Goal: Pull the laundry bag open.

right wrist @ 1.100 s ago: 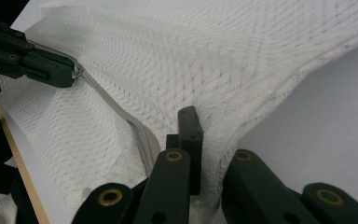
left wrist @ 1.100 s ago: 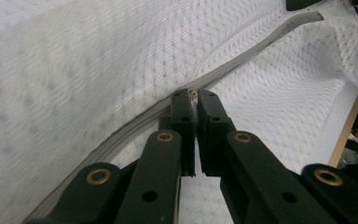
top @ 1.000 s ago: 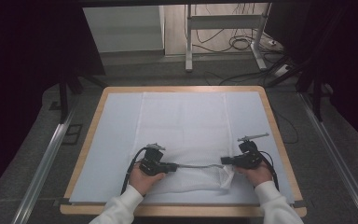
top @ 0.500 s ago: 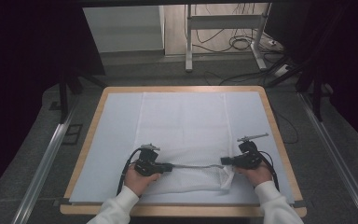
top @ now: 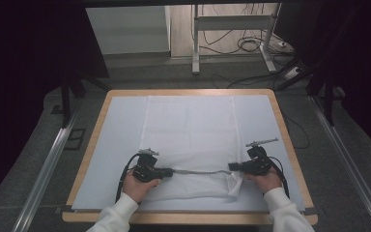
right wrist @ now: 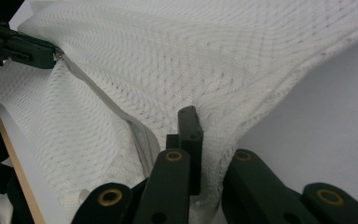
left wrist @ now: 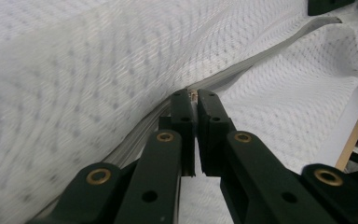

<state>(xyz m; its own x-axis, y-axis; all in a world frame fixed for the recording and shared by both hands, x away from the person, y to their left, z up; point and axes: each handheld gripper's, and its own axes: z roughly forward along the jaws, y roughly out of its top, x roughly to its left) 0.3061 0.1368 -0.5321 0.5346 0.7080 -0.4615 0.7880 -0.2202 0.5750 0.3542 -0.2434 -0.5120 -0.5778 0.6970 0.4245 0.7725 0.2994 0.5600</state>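
A white mesh bag (top: 188, 130) lies flat on the white-covered table (top: 121, 125). Its grey zipper (top: 200, 171) runs along the near side between the two grippers. My left gripper (top: 171, 171) is shut on the zipper pull (left wrist: 194, 93), with the zipper tape (left wrist: 261, 58) stretching away from its jaws. My right gripper (top: 231, 167) is shut on the mesh at the bag's right end, beside the end of the zipper (right wrist: 102, 100). One of its jaws lies on top of the fabric (right wrist: 261, 56); the other is under it. The left gripper (right wrist: 51, 55) appears far off in the right gripper view.
The table has a wooden rim (top: 188, 92), with metal rails (top: 48, 164) on the floor at both sides. Behind the table stand a metal frame and loose cables (top: 251, 46). Bare white sheet lies left and right of the bag.
My left gripper has slid to the left along the zipper line, away from the right gripper. The right gripper has stayed in place, holding the bag's end.
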